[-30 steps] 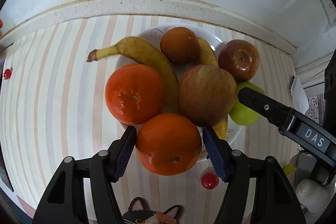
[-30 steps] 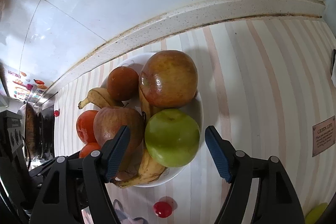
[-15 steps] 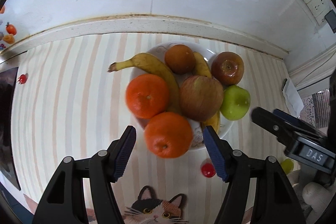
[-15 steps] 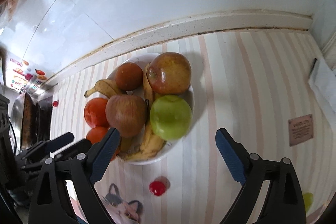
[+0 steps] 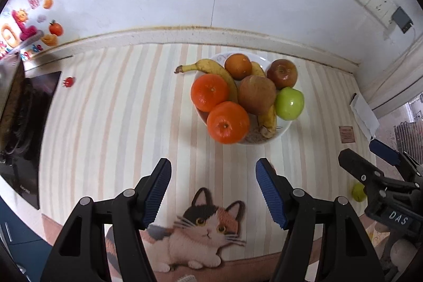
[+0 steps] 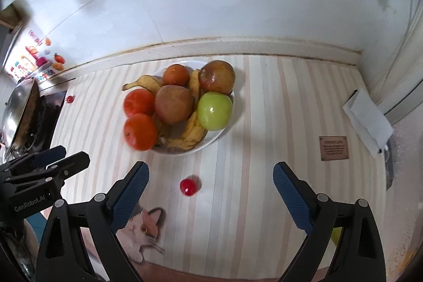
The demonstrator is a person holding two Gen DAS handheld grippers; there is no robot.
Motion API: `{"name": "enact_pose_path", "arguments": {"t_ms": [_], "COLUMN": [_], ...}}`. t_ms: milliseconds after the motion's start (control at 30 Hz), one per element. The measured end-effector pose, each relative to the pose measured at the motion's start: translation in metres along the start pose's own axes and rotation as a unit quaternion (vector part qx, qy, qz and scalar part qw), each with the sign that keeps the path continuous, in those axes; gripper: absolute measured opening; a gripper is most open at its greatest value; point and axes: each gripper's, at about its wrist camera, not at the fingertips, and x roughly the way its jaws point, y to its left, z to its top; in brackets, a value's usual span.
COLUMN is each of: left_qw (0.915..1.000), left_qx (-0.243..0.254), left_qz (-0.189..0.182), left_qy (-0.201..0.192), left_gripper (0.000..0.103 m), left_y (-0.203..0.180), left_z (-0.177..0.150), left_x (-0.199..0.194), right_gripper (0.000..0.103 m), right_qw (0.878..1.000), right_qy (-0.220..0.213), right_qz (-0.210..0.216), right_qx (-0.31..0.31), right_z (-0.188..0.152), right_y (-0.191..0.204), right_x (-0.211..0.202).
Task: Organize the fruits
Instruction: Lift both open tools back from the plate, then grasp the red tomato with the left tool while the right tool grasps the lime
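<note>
A white bowl point(image 5: 284, 130) near the back wall holds two large oranges point(image 5: 228, 122), a smaller orange point(image 5: 238, 66), bananas point(image 5: 211, 68), two reddish apples point(image 5: 256, 95) and a green apple point(image 5: 289, 103). The bowl also shows in the right wrist view point(image 6: 215, 138), with the green apple point(image 6: 214, 110) at its right. My left gripper point(image 5: 213, 190) is open and empty, well in front of the bowl. My right gripper point(image 6: 210, 197) is open and empty, also back from the bowl; it shows in the left wrist view point(image 5: 370, 163) at the right.
A small red fruit print point(image 6: 188, 186) lies on the striped mat in front of the bowl. A cat picture point(image 5: 201, 226) marks the mat's near edge. A stove with a pan point(image 6: 21, 115) stands left. Folded paper point(image 6: 368, 120) and a brown label point(image 6: 333, 148) lie right.
Both grippers have pulled back and up from the bowl. The left one no longer flanks the front orange, and the right one no longer flanks the green apple.
</note>
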Motion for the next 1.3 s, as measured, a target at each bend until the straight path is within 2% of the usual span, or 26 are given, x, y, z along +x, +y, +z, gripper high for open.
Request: {"name": "enact_pose_path", "arguments": {"t_ms": [333, 733, 1033, 1300], "left_qw": [0.9982, 0.998, 0.9984, 0.9986], "left_qx": [0.015, 0.017, 0.021, 0.035], "left_qz": [0.027, 0.026, 0.03, 0.038], "left_qy": [-0.052, -0.055, -0.044, -0.003], "left_gripper": [0.064, 0.064, 0.064, 0.064], "left_y": [-0.012, -0.023, -0.03, -0.045], "left_z": [-0.026, -0.046, -0.045, -0.035], "left_x": [-0.062, -0.089, -0.075, -0.02], "right_gripper": [0.097, 0.097, 0.099, 0.099], "right_qw": [0.999, 0.997, 0.998, 0.994], "right_qy": [-0.047, -0.071, -0.055, -0.004], "right_qz": [0.012, 0.024, 0.03, 0.01], "right_qx": [-0.002, 0.004, 0.028, 0.105], "right_z": [-0.024, -0.043, -0.048, -0.062], "right_y": [0.009, 0.012, 0.0, -0.062], "right_x": [-0.076, -0.118, -0.103, -0.056]}}
